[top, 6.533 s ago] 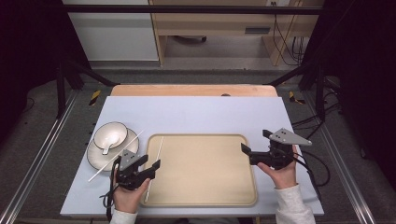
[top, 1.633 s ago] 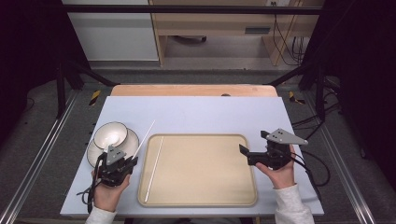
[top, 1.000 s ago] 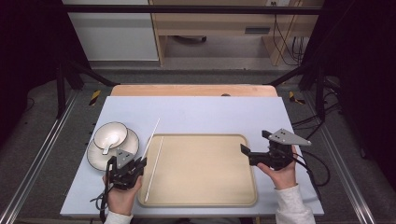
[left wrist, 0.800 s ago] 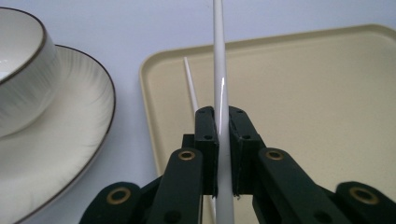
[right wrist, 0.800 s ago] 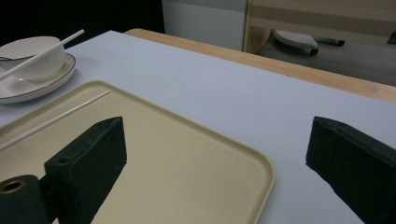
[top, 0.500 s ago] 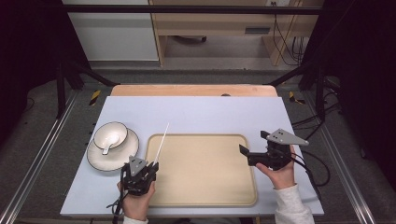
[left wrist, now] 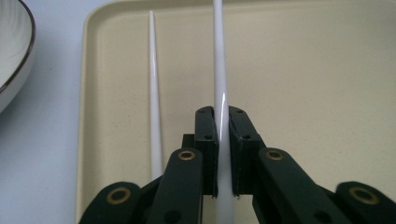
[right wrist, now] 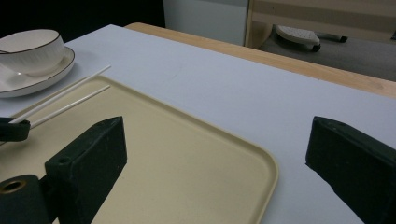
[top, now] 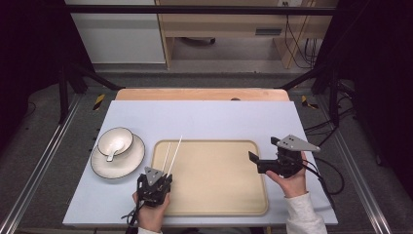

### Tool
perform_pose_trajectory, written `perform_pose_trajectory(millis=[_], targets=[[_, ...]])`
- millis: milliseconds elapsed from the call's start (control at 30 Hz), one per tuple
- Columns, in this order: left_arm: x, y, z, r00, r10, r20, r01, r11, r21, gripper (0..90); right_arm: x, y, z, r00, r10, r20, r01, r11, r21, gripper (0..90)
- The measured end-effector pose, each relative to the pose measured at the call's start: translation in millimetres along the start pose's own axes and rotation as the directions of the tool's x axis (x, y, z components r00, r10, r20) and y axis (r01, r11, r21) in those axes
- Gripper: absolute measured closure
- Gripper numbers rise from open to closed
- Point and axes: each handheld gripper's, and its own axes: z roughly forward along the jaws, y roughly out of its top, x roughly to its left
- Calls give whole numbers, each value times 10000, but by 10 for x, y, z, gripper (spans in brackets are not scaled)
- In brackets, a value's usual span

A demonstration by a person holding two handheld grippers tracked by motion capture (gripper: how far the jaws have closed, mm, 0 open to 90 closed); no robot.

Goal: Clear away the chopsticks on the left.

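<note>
Moved my left gripper [top: 157,183] over from beside the plate [top: 127,165] to the tray's [left wrist: 299,84] near left corner; it's clamped tight on one white chopstick [left wrist: 219,70], pointing fwd past the jaws. Second chopstick [left wrist: 153,84] lies on the tray just left of it. Step, I'd judge: setting this stick down alongside its mate. Next: lower, level it, ease jaws apart. Right gripper [top: 265,163] hovers at the tray's far side, wide open, w/ nothing in it. Bowl [top: 115,141] w/ spoon on the plate. Pale tabletop [top: 219,117]; grey floor, wooden bench beyond.
</note>
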Motion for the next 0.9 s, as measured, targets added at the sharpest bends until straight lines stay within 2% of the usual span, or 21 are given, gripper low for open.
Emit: perform_pose_trajectory(millis=[300, 633, 900], targets=[[-8, -27, 58, 10000, -20, -56, 21, 9995, 327, 833, 4, -4, 11, 10000, -7, 5, 7, 10000, 57, 54], [-32, 0, 64, 9998, 139, -175, -127, 9977, 673, 830, 1, -2, 5, 10000, -8, -7, 8, 10000, 32, 53], [-45, 11, 61, 9997, 174, -187, -159, 9968, 778, 820, 2, -2, 7, 10000, -1, -1, 1, 10000, 28, 53]])
